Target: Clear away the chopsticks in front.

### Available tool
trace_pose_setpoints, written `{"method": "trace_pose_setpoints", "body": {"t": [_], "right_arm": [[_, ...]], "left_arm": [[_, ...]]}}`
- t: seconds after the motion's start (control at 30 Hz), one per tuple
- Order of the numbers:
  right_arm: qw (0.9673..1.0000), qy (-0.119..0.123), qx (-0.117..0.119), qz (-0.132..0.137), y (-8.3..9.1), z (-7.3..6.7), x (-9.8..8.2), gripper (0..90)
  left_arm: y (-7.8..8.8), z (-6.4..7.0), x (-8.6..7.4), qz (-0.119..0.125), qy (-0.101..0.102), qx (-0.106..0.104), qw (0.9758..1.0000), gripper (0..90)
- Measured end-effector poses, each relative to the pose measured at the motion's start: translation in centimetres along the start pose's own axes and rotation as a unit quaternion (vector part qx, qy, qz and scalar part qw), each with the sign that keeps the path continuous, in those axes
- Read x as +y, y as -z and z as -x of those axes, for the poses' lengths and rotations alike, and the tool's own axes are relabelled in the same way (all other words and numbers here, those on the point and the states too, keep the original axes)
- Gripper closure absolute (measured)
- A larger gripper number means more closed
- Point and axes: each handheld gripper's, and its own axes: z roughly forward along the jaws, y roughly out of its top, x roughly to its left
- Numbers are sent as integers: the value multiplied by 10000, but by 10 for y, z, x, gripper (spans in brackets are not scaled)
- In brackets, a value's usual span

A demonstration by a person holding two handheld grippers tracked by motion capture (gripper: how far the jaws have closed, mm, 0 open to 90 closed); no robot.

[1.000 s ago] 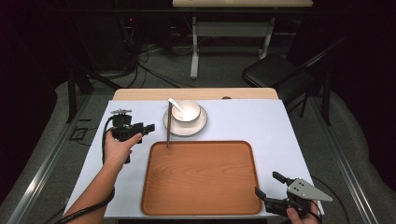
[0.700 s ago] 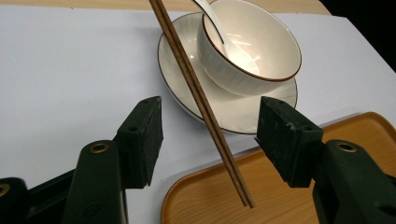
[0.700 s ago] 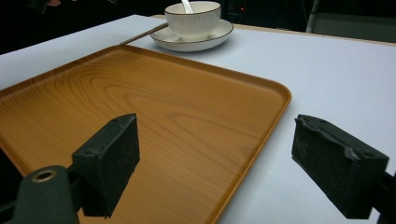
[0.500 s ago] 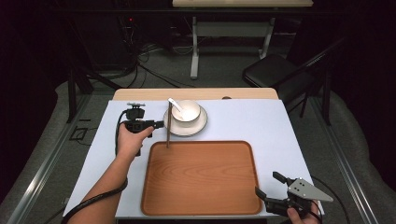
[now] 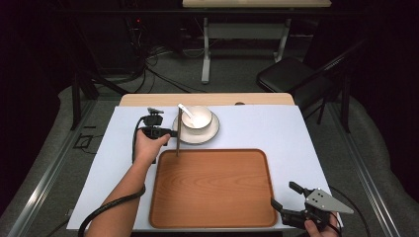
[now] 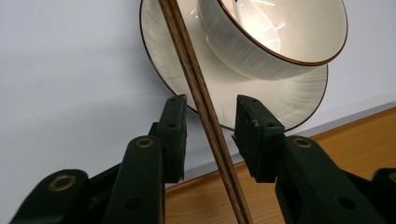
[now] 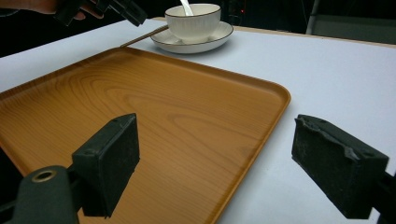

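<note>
A: Start with the high view. What step is this?

B: I judge it the pick-up of the chopsticks [image 5: 178, 137]. They lie at about eleven o'clock of the tray [image 5: 213, 218], one end over the tray's far rim, the other leaning on the saucer [image 5: 196, 136]. The left tool [image 5: 171, 133] sits against them, at nine o'clock of the bowl [image 5: 197, 119].

A: And the right tool [image 5: 285, 197]?

B: At five o'clock of the tray, near the counter [image 5: 296, 143] edge, jaws spread wide, holding nothing.

A: Now the left gripper view.

B: The chopsticks [image 6: 205, 112] run between the two pads, which stand apart on either side without yet clamping. They are a slim dark pair with brown wood grain, laid tight together. Behind them the saucer [image 6: 289, 100] is glossy white with a thin brown rim, and the bowl [image 6: 261, 58] on it is ribbed outside with the same rim.

A: So the next move?

B: Likely a close on both sticks at once, squarely, so neither rolls off the other, then a lift clear of the saucer.

A: The right gripper view?

B: The right tool [image 7: 224, 172] is open and empty over the tray's near corner. The tray [image 7: 154, 116] is smooth, wood-patterned orange-brown with a rounded raised lip. At twelve o'clock stands the bowl [image 7: 194, 23] with a white spoon [image 7: 187, 6] in it.
</note>
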Motion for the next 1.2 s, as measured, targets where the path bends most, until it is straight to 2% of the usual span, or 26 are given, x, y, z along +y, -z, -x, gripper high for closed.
{"method": "trace_pose_setpoints", "body": {"t": [0.13,0.33,0.43,0.83,0.97,1.2], "right_arm": [[10000,-21,3,3,0,0,0,147],[10000,-16,6,1,0,0,0,147],[10000,-2,6,7,0,0,0,147],[10000,-2,9,10,0,0,0,147],[10000,6,4,16,1,0,0,147],[10000,4,0,21,1,0,0,147]], "left_arm": [[-5,-2,0,-105,76,19,9999,667],[-11,-3,-3,-234,200,-67,9995,699],[-12,-1,-4,-328,180,-24,9993,708],[-13,-1,-2,-429,389,19,9983,743],[-14,-1,-2,-524,470,-28,9975,751],[-15,0,2,-740,632,46,9952,759]]}}
